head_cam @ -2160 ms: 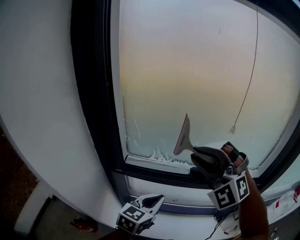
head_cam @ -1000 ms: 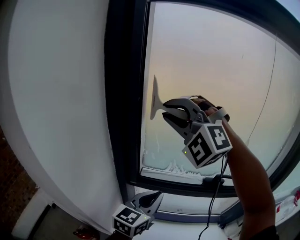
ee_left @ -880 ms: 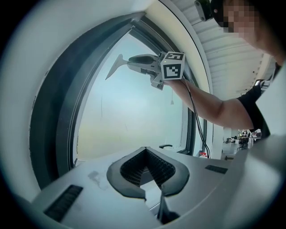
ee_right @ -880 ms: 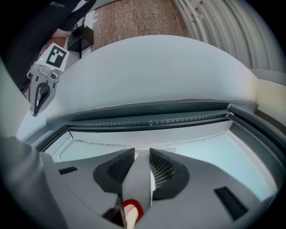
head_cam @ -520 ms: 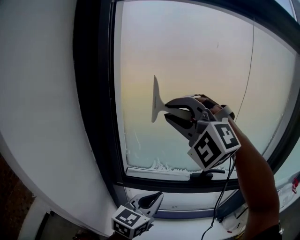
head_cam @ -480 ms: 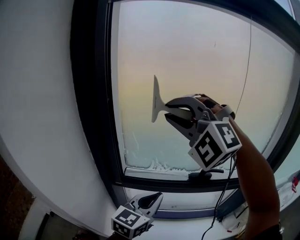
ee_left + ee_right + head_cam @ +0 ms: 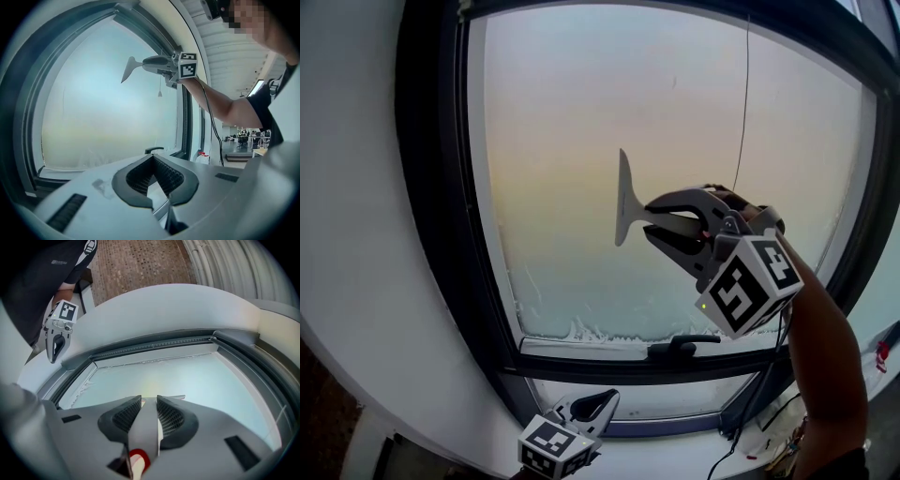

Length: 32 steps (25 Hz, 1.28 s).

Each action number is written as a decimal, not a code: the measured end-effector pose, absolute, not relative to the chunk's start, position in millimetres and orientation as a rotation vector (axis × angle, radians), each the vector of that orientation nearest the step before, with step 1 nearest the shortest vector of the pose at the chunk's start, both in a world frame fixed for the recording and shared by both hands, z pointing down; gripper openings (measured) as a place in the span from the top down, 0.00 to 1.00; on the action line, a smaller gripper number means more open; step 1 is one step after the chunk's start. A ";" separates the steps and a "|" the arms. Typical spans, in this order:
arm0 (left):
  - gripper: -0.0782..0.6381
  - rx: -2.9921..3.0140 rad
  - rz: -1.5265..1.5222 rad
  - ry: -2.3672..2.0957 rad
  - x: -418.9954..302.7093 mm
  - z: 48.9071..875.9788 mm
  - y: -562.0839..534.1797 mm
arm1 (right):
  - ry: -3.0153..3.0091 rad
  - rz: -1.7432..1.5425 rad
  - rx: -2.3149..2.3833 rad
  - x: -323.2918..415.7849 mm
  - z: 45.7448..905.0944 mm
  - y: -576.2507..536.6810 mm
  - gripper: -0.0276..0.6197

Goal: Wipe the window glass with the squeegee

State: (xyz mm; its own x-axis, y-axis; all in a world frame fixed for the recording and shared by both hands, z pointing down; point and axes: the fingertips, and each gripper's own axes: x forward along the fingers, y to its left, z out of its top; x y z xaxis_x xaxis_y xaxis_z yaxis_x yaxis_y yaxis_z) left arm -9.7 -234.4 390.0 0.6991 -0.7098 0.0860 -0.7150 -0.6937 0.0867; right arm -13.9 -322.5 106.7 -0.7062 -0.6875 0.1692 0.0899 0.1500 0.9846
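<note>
The squeegee (image 7: pixel 623 197) stands with its blade upright against the frosted window glass (image 7: pixel 572 103), at mid height and left of centre. My right gripper (image 7: pixel 660 220) is shut on its handle, reaching in from the right. In the right gripper view the grey handle (image 7: pixel 145 427) runs between the jaws (image 7: pixel 149 401), with the glass (image 7: pixel 197 376) beyond. My left gripper (image 7: pixel 602 405) hangs low by the sill, shut and holding nothing. The left gripper view shows its tips (image 7: pixel 152 157) touching, and the squeegee (image 7: pixel 129 70) held high by the right gripper (image 7: pixel 145 62).
A dark window frame (image 7: pixel 441 234) surrounds the glass, with a black window handle (image 7: pixel 680 345) on the bottom rail. White residue (image 7: pixel 581 330) lines the lower edge of the pane. A thin cord (image 7: pixel 742 103) hangs in front of the glass on the right. White wall (image 7: pixel 347 187) lies to the left.
The right gripper lifted the squeegee from the bottom of the pane to mid height, then carried it rightward away from the left frame. The left gripper stayed low by the sill.
</note>
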 end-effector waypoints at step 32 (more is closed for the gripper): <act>0.89 2.820 0.018 -1.067 74.0 386.0 -237.2 | -1.708 -1.494 0.682 112.8 94.2 -324.9 0.81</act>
